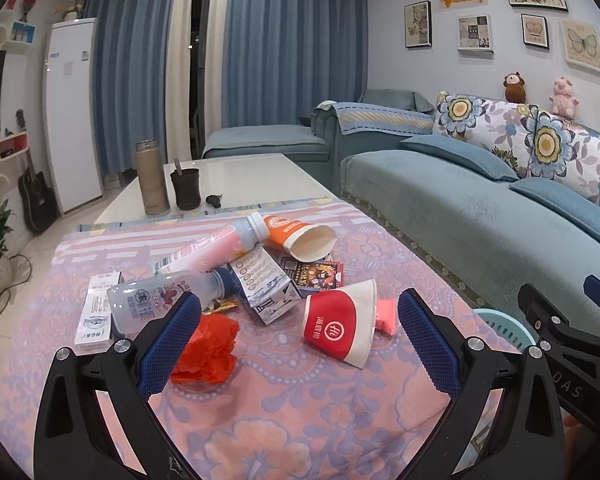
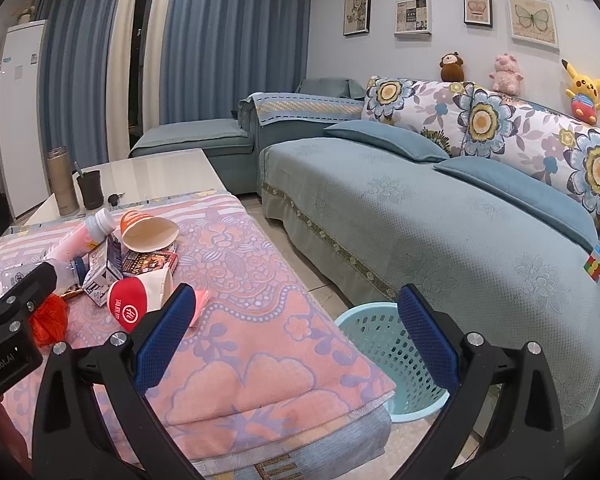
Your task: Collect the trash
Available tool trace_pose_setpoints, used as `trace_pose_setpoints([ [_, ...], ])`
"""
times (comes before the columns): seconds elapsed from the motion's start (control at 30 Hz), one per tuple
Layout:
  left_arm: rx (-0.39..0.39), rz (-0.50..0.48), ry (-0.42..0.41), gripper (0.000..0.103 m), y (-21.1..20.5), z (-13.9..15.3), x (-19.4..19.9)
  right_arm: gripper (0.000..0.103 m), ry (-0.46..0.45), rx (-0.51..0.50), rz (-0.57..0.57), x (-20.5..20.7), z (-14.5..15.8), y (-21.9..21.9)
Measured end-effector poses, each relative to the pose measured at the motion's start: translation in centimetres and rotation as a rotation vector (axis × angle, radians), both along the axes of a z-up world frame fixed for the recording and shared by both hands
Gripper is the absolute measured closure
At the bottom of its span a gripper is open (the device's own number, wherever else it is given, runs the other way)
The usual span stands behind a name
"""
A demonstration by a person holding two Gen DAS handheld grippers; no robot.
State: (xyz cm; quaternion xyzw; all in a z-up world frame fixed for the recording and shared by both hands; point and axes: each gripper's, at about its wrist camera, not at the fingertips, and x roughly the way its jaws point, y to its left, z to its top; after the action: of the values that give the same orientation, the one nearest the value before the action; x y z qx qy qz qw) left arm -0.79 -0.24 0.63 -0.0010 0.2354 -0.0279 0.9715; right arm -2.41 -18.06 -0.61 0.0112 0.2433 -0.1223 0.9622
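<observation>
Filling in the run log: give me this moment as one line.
left gripper: open, empty, over red cup | right gripper: open, empty | trash pile on pink cloth | basket on floor beside table, nothing visible inside

1. My left wrist camera looks forward between its own two blue-padded fingers (image 1: 172, 344), low over the pink floral cloth (image 1: 300, 408), close to the trash pile, facing the curtains (image 1: 292, 40) and the sofa (image 1: 480, 216).
2. My right wrist camera sits further right, at the cloth's near corner, aimed more toward the sofa and down at the teal basket (image 2: 380, 344) on the floor.
3. Both views share the red paper cup (image 1: 340, 328), the orange cup (image 1: 300, 236), the bottles, the thermos (image 1: 152, 178) and the wall pictures.
4. Each camera catches the other gripper at its frame edge.
</observation>
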Motion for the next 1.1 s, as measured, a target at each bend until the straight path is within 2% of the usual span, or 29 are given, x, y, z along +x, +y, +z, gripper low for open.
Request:
trace_pose_setpoints([
  [0.1, -0.019, -0.015, 0.002, 0.009, -0.1, 0.1, 0.0, 0.007, -0.005, 0.007, -0.01, 0.0, 0.0, -0.2],
  [0.87, -0.023, 0.004, -0.007, 0.009, 0.8, -0.3, 0.0, 0.007, 0.0, 0.0, 0.004, 0.0, -0.1, 0.5],
  [1.1, -0.034, 0.02, -0.012, 0.009, 1.1, -0.2, -0.1, 0.007, 0.009, 0.031, 0.021, 0.0, 0.0, 0.1],
])
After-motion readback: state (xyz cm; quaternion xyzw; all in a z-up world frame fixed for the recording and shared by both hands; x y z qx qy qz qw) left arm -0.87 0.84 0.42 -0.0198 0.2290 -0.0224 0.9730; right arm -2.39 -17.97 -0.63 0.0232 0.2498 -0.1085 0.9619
